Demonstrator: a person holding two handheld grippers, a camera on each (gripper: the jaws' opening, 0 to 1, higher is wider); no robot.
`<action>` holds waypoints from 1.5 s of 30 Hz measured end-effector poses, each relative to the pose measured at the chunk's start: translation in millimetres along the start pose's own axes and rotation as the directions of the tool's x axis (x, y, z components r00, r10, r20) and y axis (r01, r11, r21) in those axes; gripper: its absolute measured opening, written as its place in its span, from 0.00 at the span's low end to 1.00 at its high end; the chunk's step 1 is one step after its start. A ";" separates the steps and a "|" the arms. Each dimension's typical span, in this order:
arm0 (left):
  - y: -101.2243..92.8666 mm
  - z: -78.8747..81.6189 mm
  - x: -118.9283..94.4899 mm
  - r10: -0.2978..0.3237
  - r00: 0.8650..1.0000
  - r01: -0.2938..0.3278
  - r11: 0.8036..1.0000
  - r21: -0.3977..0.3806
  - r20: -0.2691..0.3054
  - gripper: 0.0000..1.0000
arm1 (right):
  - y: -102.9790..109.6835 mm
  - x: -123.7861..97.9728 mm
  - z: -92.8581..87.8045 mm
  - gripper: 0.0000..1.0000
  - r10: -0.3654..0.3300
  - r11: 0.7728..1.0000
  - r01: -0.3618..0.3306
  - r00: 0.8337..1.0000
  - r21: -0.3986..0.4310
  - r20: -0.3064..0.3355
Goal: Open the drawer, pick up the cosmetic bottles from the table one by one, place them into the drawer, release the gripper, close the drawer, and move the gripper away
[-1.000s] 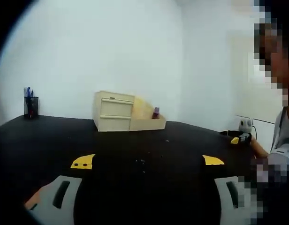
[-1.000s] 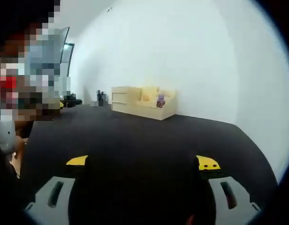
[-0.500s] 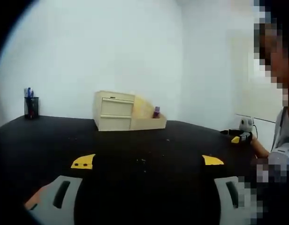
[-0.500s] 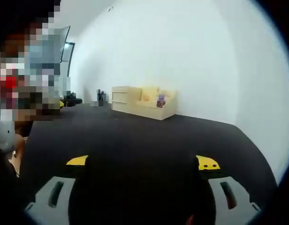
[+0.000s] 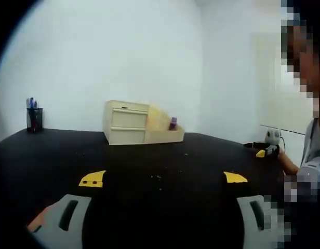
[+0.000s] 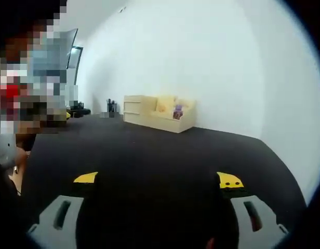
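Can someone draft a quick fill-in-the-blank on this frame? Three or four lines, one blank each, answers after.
1. The tabletop is ____ in colour.
2. The drawers of the beige drawer unit are both ____.
3. The pen holder stands to the ____ of the drawer unit in the left gripper view.
4. The left claw and right claw both stand ____, holding nothing.

Answers: black; shut; left; open
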State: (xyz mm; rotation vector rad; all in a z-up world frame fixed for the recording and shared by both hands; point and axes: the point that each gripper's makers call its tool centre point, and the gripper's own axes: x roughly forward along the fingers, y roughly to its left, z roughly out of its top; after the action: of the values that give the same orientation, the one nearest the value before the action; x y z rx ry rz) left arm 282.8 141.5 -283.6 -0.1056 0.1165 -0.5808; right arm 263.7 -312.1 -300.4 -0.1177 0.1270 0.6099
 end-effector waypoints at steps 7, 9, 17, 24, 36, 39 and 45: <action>-0.8 -1.2 0.0 0.000 1.000 0.000 1.000 0.006 -0.005 0.82 | -0.6 -0.3 -0.3 0.83 -0.001 1.000 0.001 1.000 -0.004 -0.003; -0.5 -1.1 -0.1 -0.001 1.000 0.001 1.000 0.006 -0.005 0.82 | -0.7 -0.4 -0.6 0.83 -0.003 1.000 0.003 1.000 -0.006 -0.004; 1.7 -0.1 -0.8 0.002 1.000 -0.002 1.000 0.005 -0.004 0.82 | 0.9 -0.5 -0.9 0.83 -0.003 1.000 0.002 1.000 -0.011 -0.005; 2.2 -0.3 -0.7 0.002 1.000 -0.002 1.000 0.009 -0.008 0.82 | 0.2 -0.3 -1.4 0.83 -0.006 1.000 0.005 1.000 -0.015 -0.009; 3.0 -0.5 0.0 0.004 1.000 -0.004 1.000 0.011 -0.011 0.81 | 0.5 0.0 -0.9 0.82 -0.003 1.000 0.003 1.000 -0.015 -0.007; 2.3 -1.2 0.1 0.003 1.000 -0.003 1.000 0.015 -0.014 0.81 | -0.6 -0.4 -0.7 0.82 -0.004 1.000 0.004 1.000 -0.014 -0.007; 3.1 0.0 -0.4 0.005 1.000 -0.005 1.000 0.010 -0.009 0.81 | -0.8 -0.5 -0.6 0.82 -0.004 1.000 0.004 1.000 -0.016 -0.007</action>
State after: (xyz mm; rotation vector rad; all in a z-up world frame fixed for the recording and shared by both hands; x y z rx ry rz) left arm 284.1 144.2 -284.0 -0.0928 0.1226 -0.5773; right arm 263.7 -313.0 -300.8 -0.1355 0.1292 0.6062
